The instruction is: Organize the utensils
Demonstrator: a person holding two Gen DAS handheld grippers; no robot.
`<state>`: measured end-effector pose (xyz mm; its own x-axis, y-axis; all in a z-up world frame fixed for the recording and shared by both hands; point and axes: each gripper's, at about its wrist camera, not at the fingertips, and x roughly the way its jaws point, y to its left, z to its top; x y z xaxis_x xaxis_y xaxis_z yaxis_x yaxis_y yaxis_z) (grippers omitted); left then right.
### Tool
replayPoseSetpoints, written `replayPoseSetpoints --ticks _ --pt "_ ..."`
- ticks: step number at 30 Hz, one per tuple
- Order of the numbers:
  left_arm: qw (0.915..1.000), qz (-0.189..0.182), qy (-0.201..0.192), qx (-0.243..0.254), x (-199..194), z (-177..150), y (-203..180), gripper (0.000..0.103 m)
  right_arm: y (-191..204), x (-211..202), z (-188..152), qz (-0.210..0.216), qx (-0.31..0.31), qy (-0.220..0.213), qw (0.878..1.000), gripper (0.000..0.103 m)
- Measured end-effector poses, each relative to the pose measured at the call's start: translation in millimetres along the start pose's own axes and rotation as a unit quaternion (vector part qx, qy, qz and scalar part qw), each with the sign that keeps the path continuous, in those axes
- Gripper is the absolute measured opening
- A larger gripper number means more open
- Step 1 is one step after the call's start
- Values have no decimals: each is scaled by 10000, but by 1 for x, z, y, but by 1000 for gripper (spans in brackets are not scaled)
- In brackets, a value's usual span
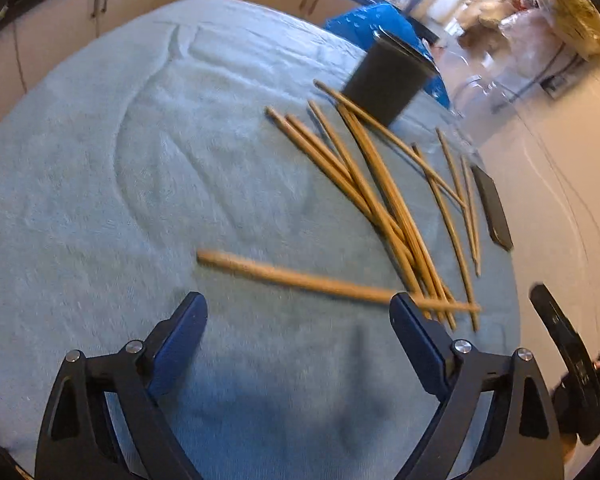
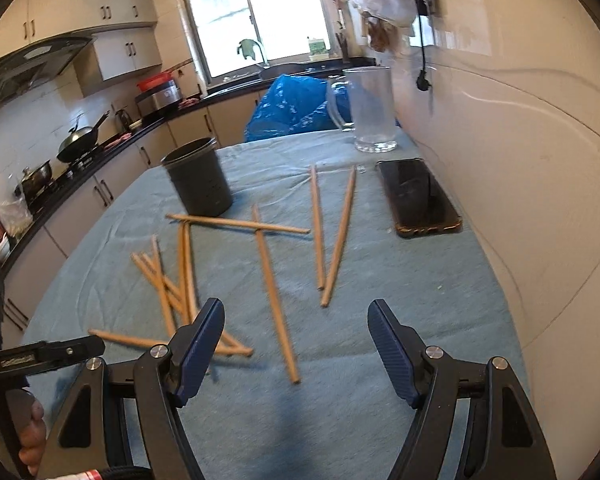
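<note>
Both grippers wide, empty: left gripper [image 1: 298, 308], right gripper [image 2: 296, 318]. Take the near chopstick [image 1: 300, 278] singly, mid-shaft, then drop upright into far cup [image 2: 199, 178].

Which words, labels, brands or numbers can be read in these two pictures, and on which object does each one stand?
No text can be read with certainty.
left gripper: pale lettering on its black side bar, too blurred to read.
black cup: faint marks near the base, too small to read.
phone: dark screen, no text shown.
chopsticks: no markings visible.
</note>
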<state>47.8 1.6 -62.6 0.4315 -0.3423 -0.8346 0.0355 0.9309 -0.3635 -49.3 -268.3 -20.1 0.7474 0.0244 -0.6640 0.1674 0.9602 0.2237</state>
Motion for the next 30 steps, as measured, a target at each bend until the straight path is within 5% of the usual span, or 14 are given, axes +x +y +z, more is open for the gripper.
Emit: replayPoseSetpoints --ticks 7,11,18,30 --pt "9953 956 27 146 18 19 -13 86 -9 9 10 -63 89 57 9999 78" --pt "9791 1868 -272 754 29 21 -27 54 -12 18 19 -50 107 107 9999 78" --pt "9774 1729 -485 1113 26 22 -27 17 -12 64 51 -10 -38 525 9986 78" --pt "9724 1643 -660 1522 28 26 -21 0 -31 158 110 -642 199 958 9931 54"
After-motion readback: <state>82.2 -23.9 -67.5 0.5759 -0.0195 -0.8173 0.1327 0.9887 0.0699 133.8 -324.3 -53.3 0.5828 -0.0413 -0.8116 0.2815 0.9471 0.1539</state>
